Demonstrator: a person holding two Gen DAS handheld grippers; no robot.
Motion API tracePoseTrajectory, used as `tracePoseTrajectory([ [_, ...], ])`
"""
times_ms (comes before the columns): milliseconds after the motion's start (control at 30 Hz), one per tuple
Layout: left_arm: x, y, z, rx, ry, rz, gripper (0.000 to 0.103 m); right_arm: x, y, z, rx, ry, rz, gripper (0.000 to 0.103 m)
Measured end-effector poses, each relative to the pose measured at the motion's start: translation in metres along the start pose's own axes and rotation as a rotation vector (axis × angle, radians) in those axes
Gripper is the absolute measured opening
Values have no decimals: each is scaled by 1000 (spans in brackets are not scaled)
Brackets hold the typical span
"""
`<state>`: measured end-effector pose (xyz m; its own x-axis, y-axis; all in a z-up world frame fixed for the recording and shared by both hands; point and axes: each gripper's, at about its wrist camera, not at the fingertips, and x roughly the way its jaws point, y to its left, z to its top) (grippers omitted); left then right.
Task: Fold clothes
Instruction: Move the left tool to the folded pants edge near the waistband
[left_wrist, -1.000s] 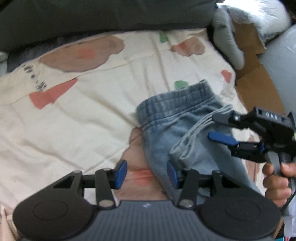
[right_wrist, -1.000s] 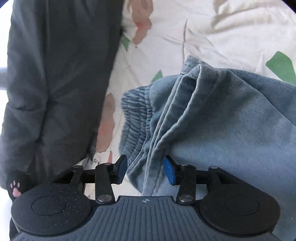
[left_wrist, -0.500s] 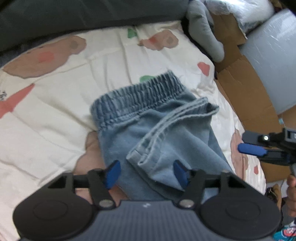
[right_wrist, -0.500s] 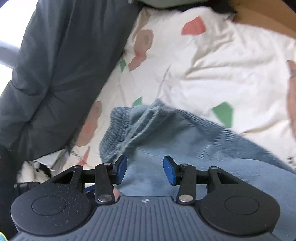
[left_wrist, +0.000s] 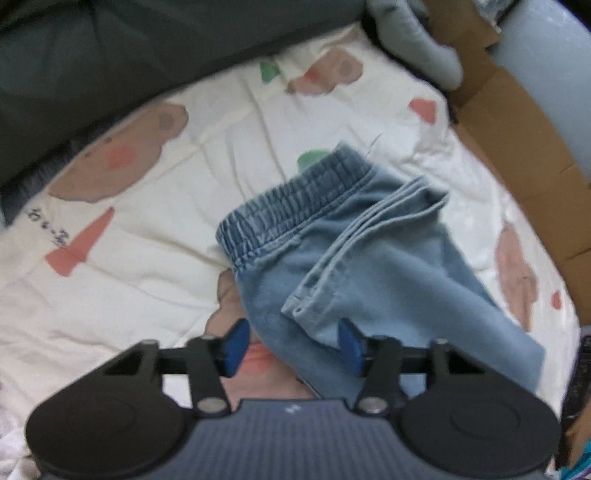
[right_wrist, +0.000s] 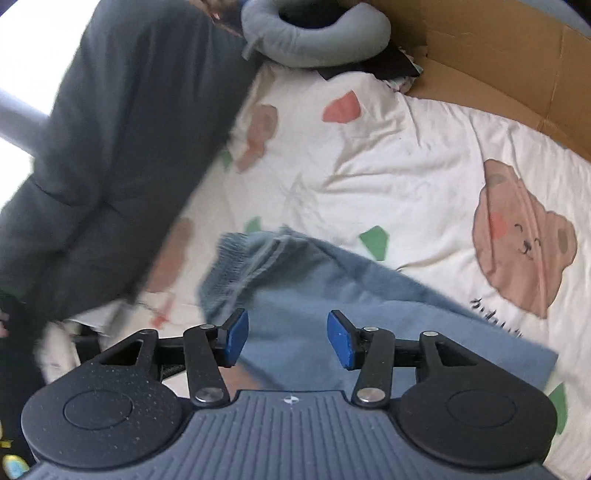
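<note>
left wrist view: blue jeans (left_wrist: 369, 258) lie folded over on the bed (left_wrist: 147, 229), hems near the waistband. left tool (left_wrist: 291, 341) and right tool (right_wrist: 287, 338) gape empty above; whether another fold follows is unclear.

The left hand-held gripper (left_wrist: 293, 345) and right hand-held gripper (right_wrist: 287, 339) both have their blue-padded jaws spread wide, gripping nothing.

We see a bed covered by a cream quilt (right_wrist: 406, 173) printed with brown bears and red and green shapes. A dark grey padded coat (right_wrist: 122, 147) lies along its far side. A grey neck pillow (right_wrist: 317, 37) sits at the corner, beside brown cardboard (right_wrist: 498, 55). Bright daylight comes from a window (right_wrist: 22, 74) on the left.
</note>
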<state>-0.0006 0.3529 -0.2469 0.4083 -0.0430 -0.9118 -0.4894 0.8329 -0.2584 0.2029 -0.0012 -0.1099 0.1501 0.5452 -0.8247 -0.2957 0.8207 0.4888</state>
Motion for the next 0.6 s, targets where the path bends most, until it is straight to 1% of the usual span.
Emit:
tracePoseTrajectory([
  [133,-32,-5,10,29,-10,28,61,-23,-2,-7,-2,-53,30,63],
  [233,-46,-9,21,57,-23,37,63,-23,-1,-4,-27,-84,28,63],
  [300,-52,-11,29,70,-38,34,64,-24,-1,-2,-44,-105,27,67],
  [333,-54,-12,32,74,-45,29,66,-24,-1,-1,-53,-115,27,67],
  [367,-54,-14,35,79,-50,22,66,-24,0,-1,-61,-126,26,68],
  [400,-53,-15,38,86,-50,13,66,-24,0,0,-69,-136,26,72],
  [467,-47,-18,42,110,-47,-12,66,-24,0,2,-86,-157,25,76],
  [533,-40,-21,43,139,-38,-24,66,-25,1,4,-103,-178,24,76],
  [600,-31,-22,42,133,-29,-50,66,-21,0,5,-125,-214,32,77],
])
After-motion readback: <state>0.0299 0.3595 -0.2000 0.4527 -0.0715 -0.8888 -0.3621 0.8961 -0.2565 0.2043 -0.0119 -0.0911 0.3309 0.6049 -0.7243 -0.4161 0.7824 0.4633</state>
